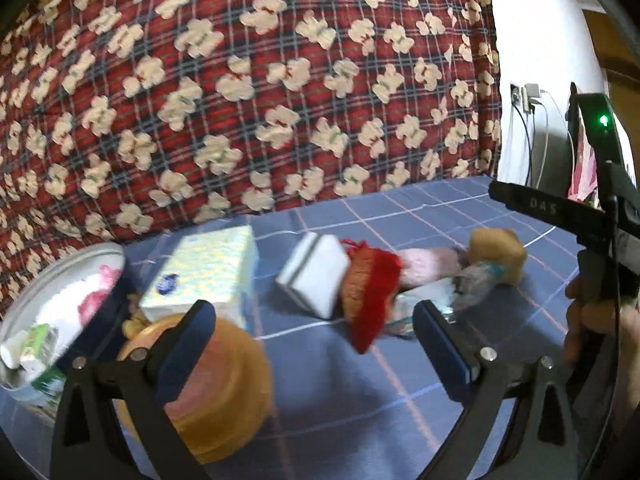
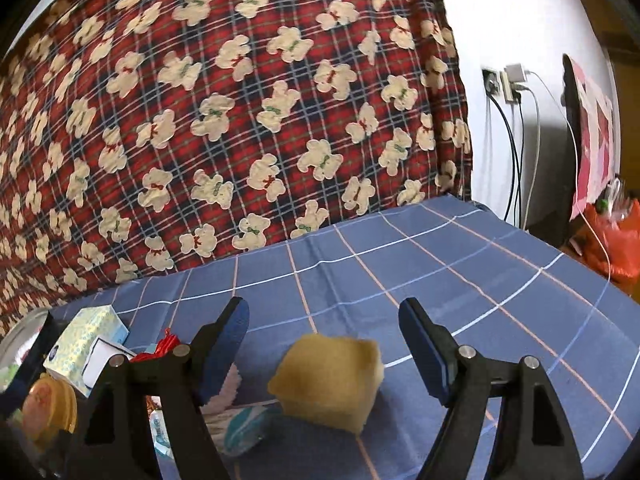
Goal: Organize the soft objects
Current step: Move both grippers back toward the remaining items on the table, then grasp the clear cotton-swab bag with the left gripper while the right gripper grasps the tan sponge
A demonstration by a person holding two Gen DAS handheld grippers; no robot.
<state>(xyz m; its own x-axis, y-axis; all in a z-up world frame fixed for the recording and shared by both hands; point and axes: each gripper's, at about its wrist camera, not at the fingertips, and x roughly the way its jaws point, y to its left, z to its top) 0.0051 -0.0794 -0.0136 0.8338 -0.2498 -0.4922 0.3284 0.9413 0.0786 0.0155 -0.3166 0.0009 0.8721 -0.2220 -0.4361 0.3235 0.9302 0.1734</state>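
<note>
Between the right claw's spread jaws, untouched: yellow sponge.

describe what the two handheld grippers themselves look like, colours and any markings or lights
Both the left gripper and the right gripper have black plastic arms with silver round pivots and dark blue finger pads. Seen from the left wrist camera, the right unit's black body shows a green light, raised lettering and a thin black cable.

A red plaid blanket with cream teddy bears fills the upper left; blue checked bedsheet below; at right, white wall, wall socket with chargers, dangling cables.
</note>
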